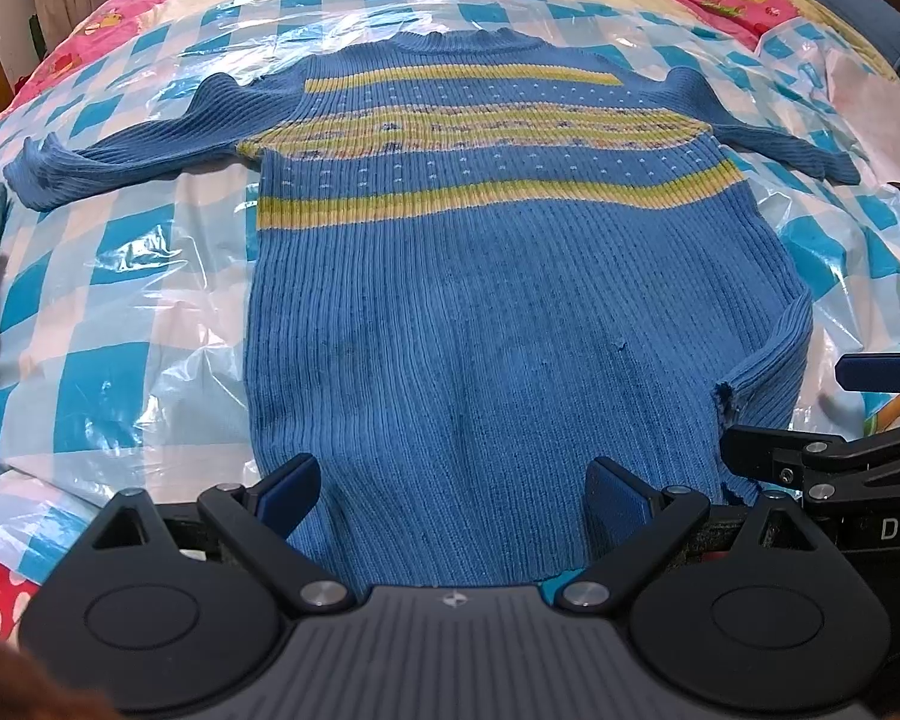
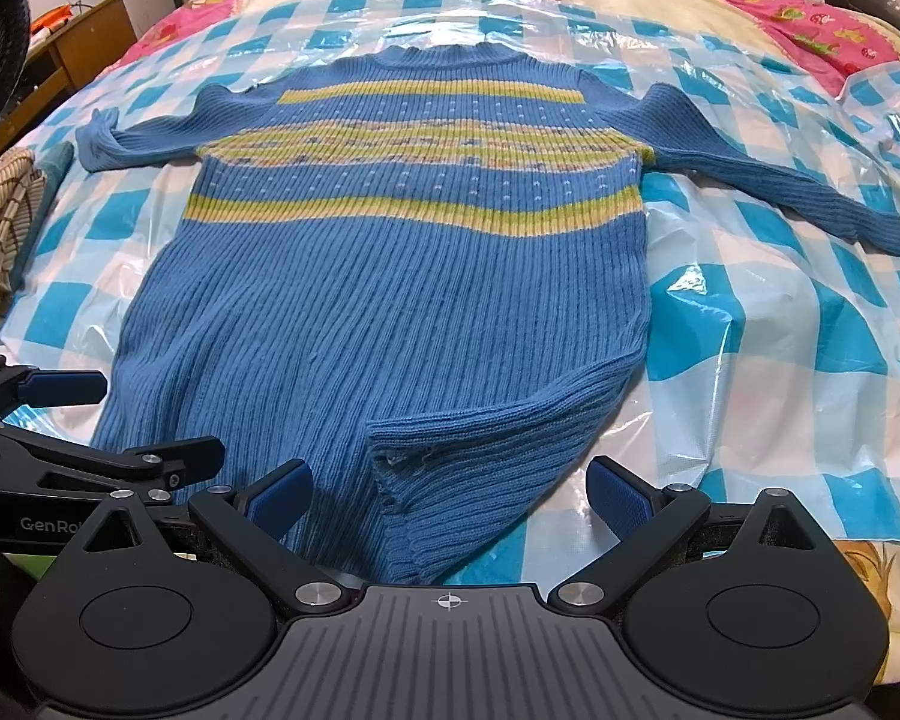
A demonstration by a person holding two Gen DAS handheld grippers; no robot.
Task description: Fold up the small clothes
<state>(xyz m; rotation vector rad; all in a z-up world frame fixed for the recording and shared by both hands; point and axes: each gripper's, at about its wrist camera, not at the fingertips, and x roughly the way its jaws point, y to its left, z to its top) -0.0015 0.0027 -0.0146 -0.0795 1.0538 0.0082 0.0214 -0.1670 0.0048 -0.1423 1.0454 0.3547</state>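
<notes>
A blue ribbed sweater (image 1: 480, 300) (image 2: 390, 300) with yellow stripes lies flat on a checked plastic sheet, collar far, both sleeves spread sideways. Its near right hem corner (image 2: 468, 456) is turned up and frayed. My left gripper (image 1: 453, 498) is open, its blue-padded fingers standing over the sweater's bottom hem, nothing pinched between them. My right gripper (image 2: 447, 498) is open too, straddling the folded hem corner. Each gripper shows in the other's view: the right gripper (image 1: 810, 414) at the right edge, the left gripper (image 2: 108, 420) at the left edge, both open.
The blue-and-white checked plastic sheet (image 2: 780, 330) covers a bed with a pink cartoon bedspread (image 2: 798, 18). A striped beige garment (image 2: 0, 240) lies at the left. A wooden desk (image 2: 84, 30) stands far left, dark furniture (image 1: 858, 6) far right.
</notes>
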